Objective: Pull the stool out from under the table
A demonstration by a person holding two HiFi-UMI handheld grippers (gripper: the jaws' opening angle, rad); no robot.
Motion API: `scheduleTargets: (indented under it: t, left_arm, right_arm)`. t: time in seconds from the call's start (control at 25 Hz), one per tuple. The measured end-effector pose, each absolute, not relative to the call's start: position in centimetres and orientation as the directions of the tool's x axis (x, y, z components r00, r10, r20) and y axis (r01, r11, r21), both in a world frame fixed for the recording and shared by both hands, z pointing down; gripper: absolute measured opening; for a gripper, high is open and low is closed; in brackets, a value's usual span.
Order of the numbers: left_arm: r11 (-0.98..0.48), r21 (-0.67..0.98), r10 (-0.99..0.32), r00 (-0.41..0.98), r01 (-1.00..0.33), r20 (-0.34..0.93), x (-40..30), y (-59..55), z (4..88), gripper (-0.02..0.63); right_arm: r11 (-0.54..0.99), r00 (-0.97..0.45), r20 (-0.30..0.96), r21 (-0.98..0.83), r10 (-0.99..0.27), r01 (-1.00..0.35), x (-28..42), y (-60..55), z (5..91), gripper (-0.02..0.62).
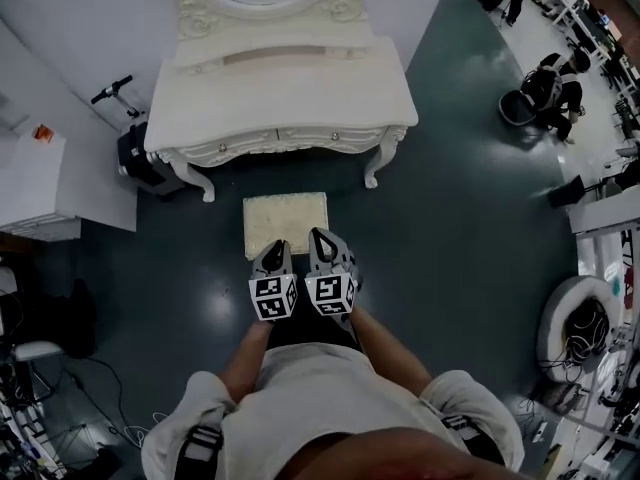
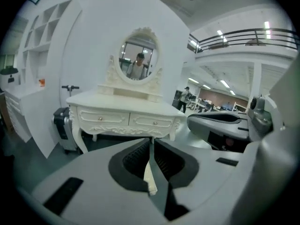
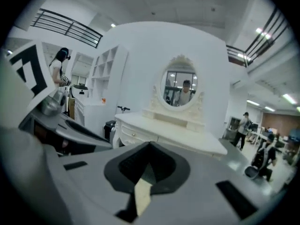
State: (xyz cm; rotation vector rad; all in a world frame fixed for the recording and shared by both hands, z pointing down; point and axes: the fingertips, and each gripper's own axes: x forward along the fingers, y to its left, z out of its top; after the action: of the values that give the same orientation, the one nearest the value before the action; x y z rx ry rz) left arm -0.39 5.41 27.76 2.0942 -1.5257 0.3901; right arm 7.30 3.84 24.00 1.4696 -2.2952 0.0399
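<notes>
The cream, square-topped stool [image 1: 285, 220] stands on the dark floor in front of the white dressing table [image 1: 280, 93], clear of its legs. Both grippers hang side by side over the stool's near edge, raised off it and pointing at the table. My left gripper [image 1: 276, 247] is shut and holds nothing; its tips [image 2: 151, 139] meet, and a cream sliver of stool [image 2: 149, 173] shows below them. My right gripper [image 1: 322, 236] is shut too, also with nothing in it, its tips [image 3: 150, 145] together above a strip of stool [image 3: 143, 194]. The table [image 2: 126, 111] [image 3: 173, 131] stands ahead.
An oval mirror [image 2: 138, 55] tops the table. A black case with a scooter handle [image 1: 135, 158] stands by the table's left leg, beside a white cabinet [image 1: 40, 183]. People crouch at the far right [image 1: 550, 88]. Cables and a round holder [image 1: 585, 328] lie at the right.
</notes>
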Motion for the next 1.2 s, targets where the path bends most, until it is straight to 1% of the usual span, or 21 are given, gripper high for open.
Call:
scheduleTargets:
  t: [0.12, 0.2, 0.28, 0.44, 0.52, 0.76, 1.0, 1.2]
  left_arm:
    - [-0.306, 0.174, -0.820, 0.352, -0.936, 0.452, 0.7, 4.9, 24.4, 0.035]
    - [-0.350, 0.142, -0.819, 0.376, -0.926, 0.432, 1.4, 5.1, 23.4, 0.035]
    - [-0.370, 0.148, -0.817, 0.397, -0.917, 0.419, 2.1, 5.3, 22.5, 0.035]
    - [-0.375, 0.207, -0.805, 0.428, -0.904, 0.410, 3.3, 5.7, 21.3, 0.035]
    - [-0.383, 0.208, -0.802, 0.436, -0.900, 0.408, 3.5, 5.9, 20.8, 0.035]
    - [-0.393, 0.192, -0.815, 0.437, -0.899, 0.381, 3.3, 5.9, 18.9, 0.035]
    - [-0.385, 0.212, -0.820, 0.438, -0.898, 0.367, 3.8, 6.1, 18.1, 0.035]
    - [-0.388, 0.201, -0.827, 0.436, -0.900, 0.354, 3.2, 6.3, 17.7, 0.035]
  right_arm:
    - [0.404, -0.351, 0.279, 0.163, -0.894, -0.900, 7.5, 4.1, 20.3, 0.015]
    - [0.376, -0.333, 0.254, 0.142, -0.908, -0.916, 8.0, 4.5, 18.9, 0.015]
    - [0.366, -0.325, 0.247, 0.141, -0.913, -0.920, 8.6, 5.0, 17.8, 0.015]
    - [0.384, -0.322, 0.290, 0.190, -0.901, -0.904, 9.7, 5.8, 16.7, 0.014]
    - [0.388, -0.320, 0.293, 0.212, -0.901, -0.897, 9.9, 5.9, 16.0, 0.014]
    - [0.400, -0.338, 0.255, 0.254, -0.906, -0.881, 9.7, 5.6, 14.2, 0.014]
    - [0.379, -0.322, 0.228, 0.279, -0.919, -0.882, 9.7, 5.5, 13.5, 0.014]
    - [0.368, -0.319, 0.188, 0.358, -0.929, -0.858, 9.0, 5.8, 12.6, 0.014]
